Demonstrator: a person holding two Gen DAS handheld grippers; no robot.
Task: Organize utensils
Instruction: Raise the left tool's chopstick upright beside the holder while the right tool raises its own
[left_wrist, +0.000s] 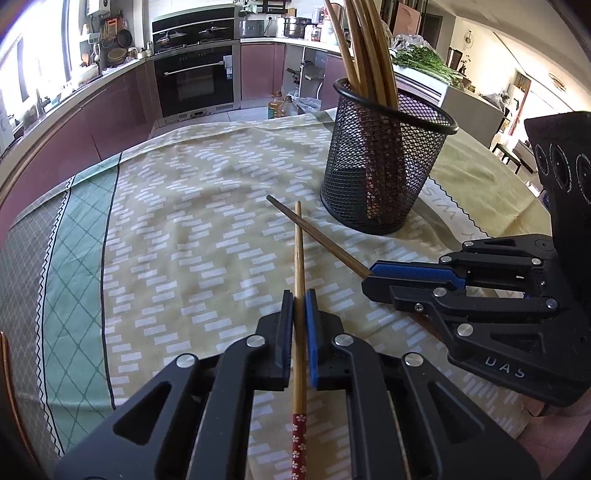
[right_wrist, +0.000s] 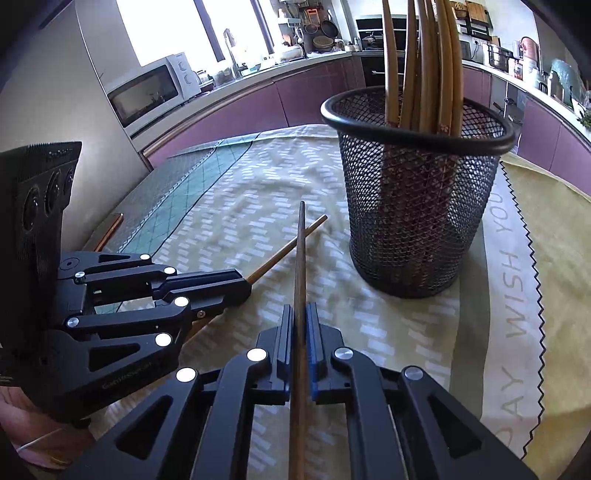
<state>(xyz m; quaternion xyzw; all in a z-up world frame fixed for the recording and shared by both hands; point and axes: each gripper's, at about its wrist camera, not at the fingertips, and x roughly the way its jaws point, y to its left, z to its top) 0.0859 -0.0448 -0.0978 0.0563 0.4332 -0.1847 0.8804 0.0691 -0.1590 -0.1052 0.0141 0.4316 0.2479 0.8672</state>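
My left gripper (left_wrist: 299, 295) is shut on a light wooden chopstick (left_wrist: 299, 254) with a red flowered handle end. My right gripper (right_wrist: 300, 308) is shut on a darker brown chopstick (right_wrist: 300, 258). The two chopsticks cross at their tips just above the tablecloth. The right gripper also shows in the left wrist view (left_wrist: 369, 280), and the left gripper shows in the right wrist view (right_wrist: 243, 284). A black mesh holder (left_wrist: 384, 162) with several chopsticks (left_wrist: 365, 48) upright in it stands beyond the tips, to the right; it also shows in the right wrist view (right_wrist: 417, 192).
The table is covered by a yellow-green patterned cloth (left_wrist: 184, 206) with a teal border on the left. A yellow mat with lettering (right_wrist: 517, 266) lies under and right of the holder. Kitchen counters, an oven (left_wrist: 195, 85) and a microwave (right_wrist: 151, 92) stand beyond the table.
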